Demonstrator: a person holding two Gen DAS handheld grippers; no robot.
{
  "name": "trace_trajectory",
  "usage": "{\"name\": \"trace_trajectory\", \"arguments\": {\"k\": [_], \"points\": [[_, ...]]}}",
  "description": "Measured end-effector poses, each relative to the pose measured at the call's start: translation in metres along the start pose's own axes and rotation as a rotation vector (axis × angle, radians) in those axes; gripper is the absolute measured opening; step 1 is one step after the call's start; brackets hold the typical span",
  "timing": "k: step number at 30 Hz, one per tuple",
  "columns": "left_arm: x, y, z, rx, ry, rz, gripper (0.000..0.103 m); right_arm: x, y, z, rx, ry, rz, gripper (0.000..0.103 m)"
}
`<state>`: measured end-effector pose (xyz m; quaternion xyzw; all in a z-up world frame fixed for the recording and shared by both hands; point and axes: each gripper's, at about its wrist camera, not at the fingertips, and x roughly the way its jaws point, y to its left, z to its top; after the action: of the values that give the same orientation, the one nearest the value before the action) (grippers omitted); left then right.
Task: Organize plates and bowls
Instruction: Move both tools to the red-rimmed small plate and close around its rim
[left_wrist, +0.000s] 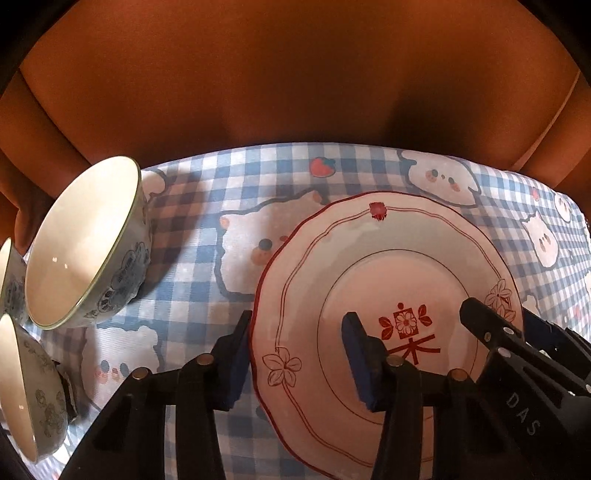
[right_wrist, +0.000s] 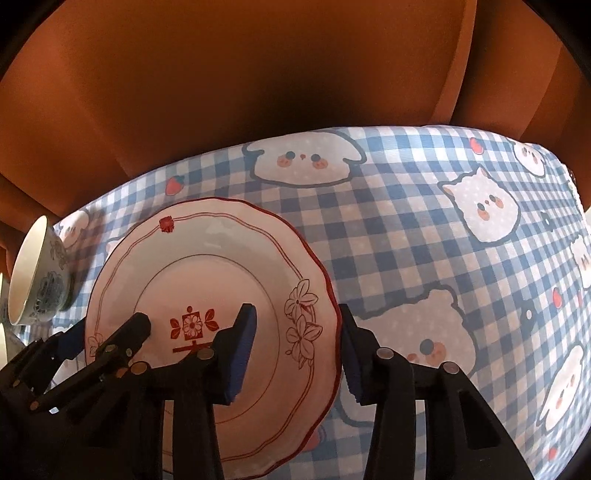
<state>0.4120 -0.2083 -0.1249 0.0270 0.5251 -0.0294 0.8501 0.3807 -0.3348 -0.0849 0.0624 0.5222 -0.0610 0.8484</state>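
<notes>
Below, your left gripper (left_wrist: 299, 354) and right gripper (right_wrist: 299, 349) each straddle an opposite rim of the red-trimmed plate (left_wrist: 388, 266) on the blue checked tablecloth (right_wrist: 406, 229), jaws partly open, pads not visibly pressing. Three bowls (left_wrist: 88, 240) stand to its left.

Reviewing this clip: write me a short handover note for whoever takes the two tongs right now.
Left tongs: open, straddling the plate's left rim, pads not visibly pressing.
Right tongs: open, straddling the same plate's right rim, one finger over the plate, one outside.
Things: the plate lies flat on the checked tablecloth; three bowls sit apart at far left.
Done: both tongs placed around the plate's opposite edges.
Left: close on the rim, probably lift the plate with both, then sort the bowls.
</notes>
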Motion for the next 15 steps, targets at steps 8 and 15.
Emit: {"name": "trace_trajectory", "arguments": {"k": [8, 15], "points": [[-0.016, 0.010, -0.019, 0.016, 0.038, 0.015, 0.049, -0.011, 0.004, -0.020, 0.014, 0.037, 0.024, 0.046], [-0.037, 0.023, -0.055, -0.009, 0.072, 0.023, 0.049, -0.028, 0.019, -0.054, -0.013, 0.074, 0.024, 0.047]]}}
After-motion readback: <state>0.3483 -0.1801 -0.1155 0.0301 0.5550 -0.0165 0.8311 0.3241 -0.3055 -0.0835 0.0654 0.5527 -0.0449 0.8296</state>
